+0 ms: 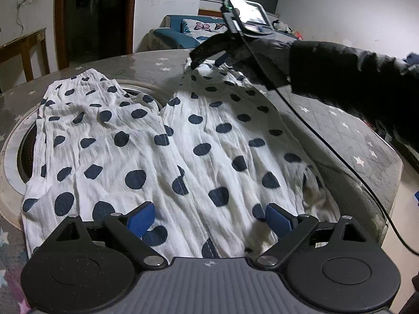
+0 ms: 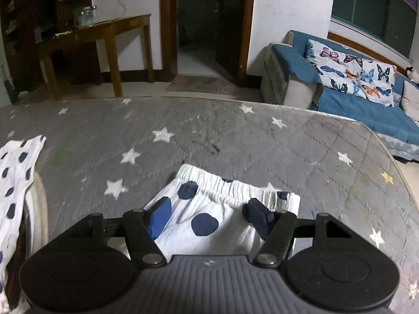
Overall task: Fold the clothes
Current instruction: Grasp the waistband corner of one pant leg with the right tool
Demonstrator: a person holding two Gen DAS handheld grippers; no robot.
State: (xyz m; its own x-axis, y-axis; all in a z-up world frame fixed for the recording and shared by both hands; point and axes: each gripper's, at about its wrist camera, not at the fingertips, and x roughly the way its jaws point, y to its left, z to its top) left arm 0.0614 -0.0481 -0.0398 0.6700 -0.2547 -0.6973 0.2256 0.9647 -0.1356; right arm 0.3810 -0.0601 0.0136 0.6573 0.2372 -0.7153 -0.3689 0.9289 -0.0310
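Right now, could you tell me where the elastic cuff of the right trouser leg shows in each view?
Left wrist view: the cuff lies far across the table, upper centre, under the right gripper.
Right wrist view: the cuff runs across lower centre, just ahead of the open fingers.
Shared landmark: the blue sofa with the butterfly cushion.

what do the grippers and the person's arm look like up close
Each gripper, left and right, has a ribbed grey body, black round housings, black linkage arms with silver pivots, and blue ribbed finger pads. A black cable trails from the right one, held in a fuzzy black sleeve.
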